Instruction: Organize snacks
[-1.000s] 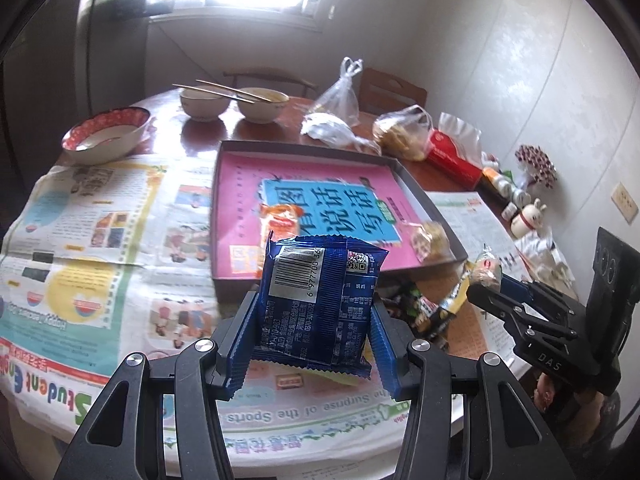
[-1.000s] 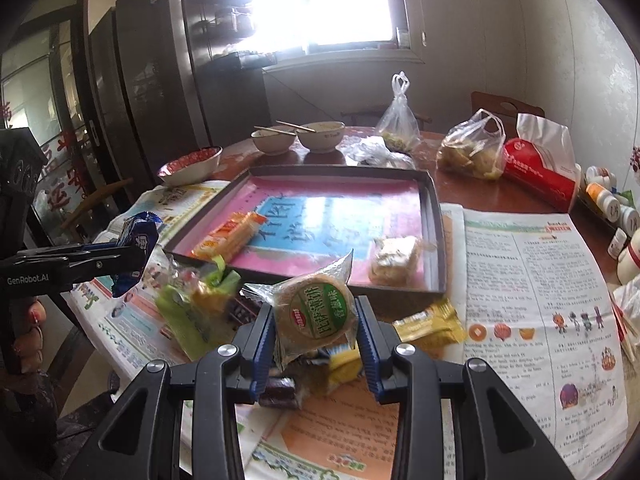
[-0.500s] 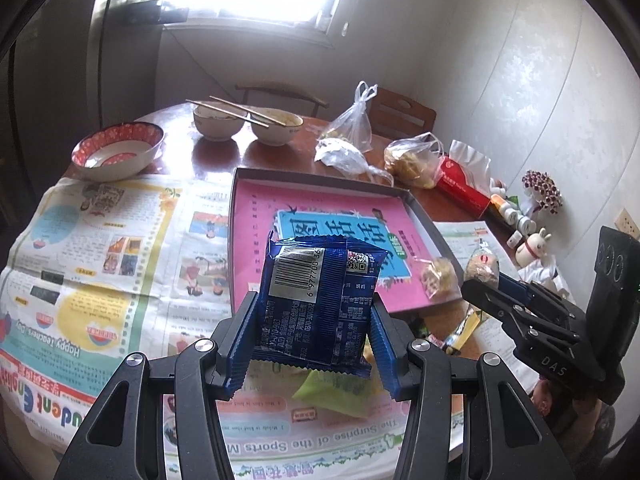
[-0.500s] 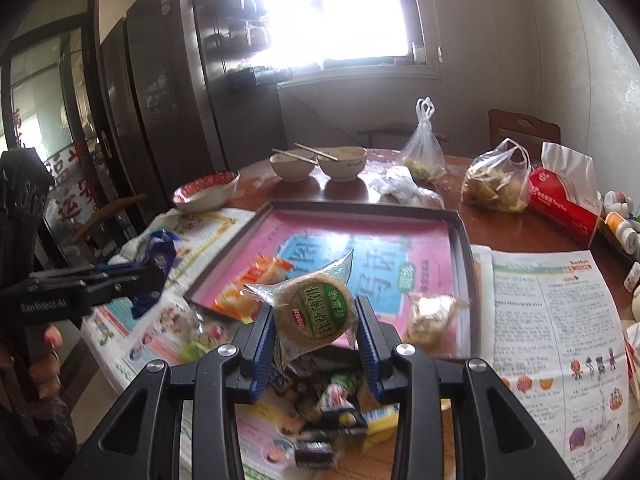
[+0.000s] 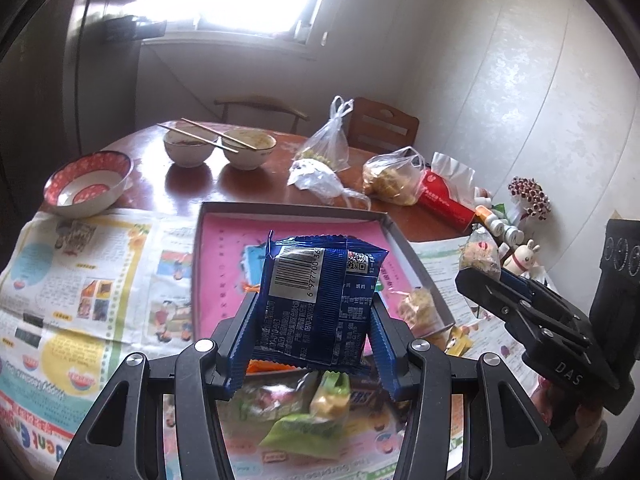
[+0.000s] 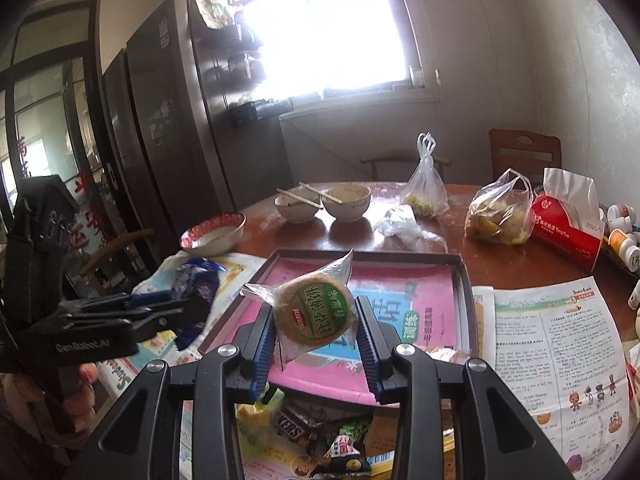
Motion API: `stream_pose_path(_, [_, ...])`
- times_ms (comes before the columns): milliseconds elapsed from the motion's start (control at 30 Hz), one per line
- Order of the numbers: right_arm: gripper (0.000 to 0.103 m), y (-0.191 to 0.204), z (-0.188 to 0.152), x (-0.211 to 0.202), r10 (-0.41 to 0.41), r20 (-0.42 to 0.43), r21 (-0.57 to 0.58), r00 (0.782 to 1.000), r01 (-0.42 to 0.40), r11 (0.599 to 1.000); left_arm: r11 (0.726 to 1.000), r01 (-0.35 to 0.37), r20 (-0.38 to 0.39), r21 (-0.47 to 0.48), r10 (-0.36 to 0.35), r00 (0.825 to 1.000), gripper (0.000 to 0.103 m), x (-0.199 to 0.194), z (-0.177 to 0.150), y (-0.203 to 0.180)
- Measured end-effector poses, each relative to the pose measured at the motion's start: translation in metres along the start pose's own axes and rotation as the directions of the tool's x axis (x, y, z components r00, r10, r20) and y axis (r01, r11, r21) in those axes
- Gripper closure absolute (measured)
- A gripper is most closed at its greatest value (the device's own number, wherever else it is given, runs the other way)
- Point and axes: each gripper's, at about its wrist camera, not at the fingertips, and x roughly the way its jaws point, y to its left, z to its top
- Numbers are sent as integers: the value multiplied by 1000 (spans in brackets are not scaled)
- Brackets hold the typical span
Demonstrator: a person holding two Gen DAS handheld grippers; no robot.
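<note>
While both grippers are held above the near edge of the round table [image 6: 520, 268], a snack is clamped in each. A blue snack packet [image 5: 320, 300] is gripped upright between the partly closed pads of the left gripper [image 5: 312, 344], its barcode side turned toward the camera. A round cake in clear wrap [image 6: 314, 312] with a green label is pinched between the narrowly set pads of the right gripper [image 6: 316, 348], tilted to the right. Beyond both, a shallow dark tray [image 6: 464, 304] with a pink and blue liner is seen on the table; a small wrapped pastry [image 5: 416, 308] lies in its near right corner, and something orange, largely hidden behind the blue packet, may lie further left. Below the grippers, a loose pile of snacks [image 6: 320, 432] is spread on newspaper [image 5: 80, 272]. Further off, two bowls with chopsticks [image 5: 220, 148], a red patterned bowl [image 5: 88, 184], tied plastic bags [image 6: 496, 216] and a red tissue pack [image 6: 568, 224] are set out.
</note>
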Motion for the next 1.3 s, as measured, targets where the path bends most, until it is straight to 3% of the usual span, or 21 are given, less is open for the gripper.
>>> stream_pose_path(167, [65, -12, 0, 1, -46, 21, -2, 999, 46, 999, 1000, 11, -9, 8, -11, 1000, 49, 17, 7, -11])
stream_pose_path(567, [65, -44, -11, 23, -55, -17, 54, 998, 56, 997, 1000, 1, -70, 12, -1, 998, 49, 61, 9, -24])
stream_pose_path(1000, [65, -50, -29, 52, -27, -92, 50, 995, 32, 998, 1000, -17, -139, 15, 19, 990, 49, 97, 4, -22])
stream_pose_path(1300, [65, -41, -41, 65, -51, -156, 0, 986, 52, 999, 1000, -22, -173, 19, 25, 985, 49, 109, -1, -22])
